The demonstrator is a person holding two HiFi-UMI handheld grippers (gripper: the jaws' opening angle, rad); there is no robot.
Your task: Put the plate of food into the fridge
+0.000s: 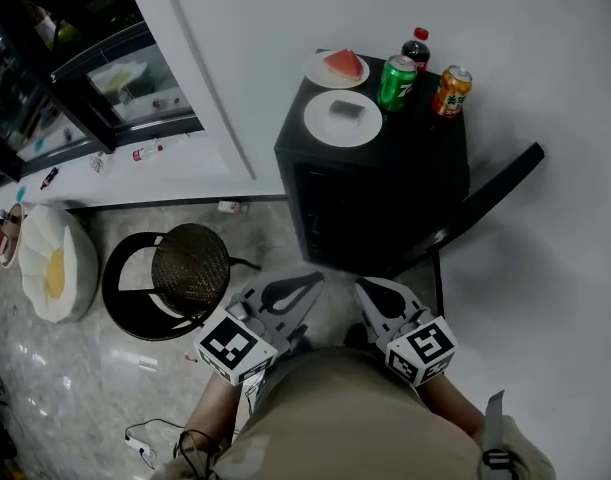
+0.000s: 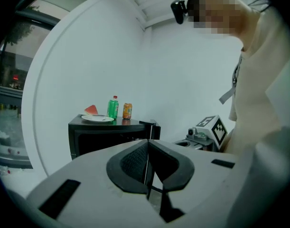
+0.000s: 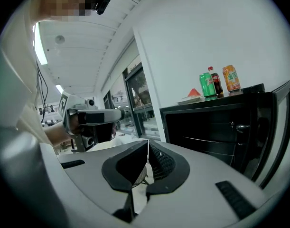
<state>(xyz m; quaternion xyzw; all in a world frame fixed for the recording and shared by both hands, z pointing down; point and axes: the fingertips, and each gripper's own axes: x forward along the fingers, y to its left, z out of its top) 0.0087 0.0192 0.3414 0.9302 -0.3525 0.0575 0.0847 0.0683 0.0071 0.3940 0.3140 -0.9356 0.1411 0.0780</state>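
I look down on a pale, glossy stone floor (image 1: 75, 388) that throws back soft reflections. A plain white wall (image 1: 405, 8) fills the top and right. At the floor's left edge lies a white scalloped cushion (image 1: 55, 263) with a yellow patch, and just beside it stands a round black stool (image 1: 190, 268) with a woven seat. Dark-framed glass doors (image 1: 95, 78) take the top left corner. A thin cable (image 1: 160, 430) trails on the floor. In the right gripper view I see a white panelled ceiling (image 3: 88, 37) with a bright strip light (image 3: 39, 46).

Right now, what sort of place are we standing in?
Probably a shop or office corner: a small black fridge with plates and drink cans on top, a stool, glass panels nearby.
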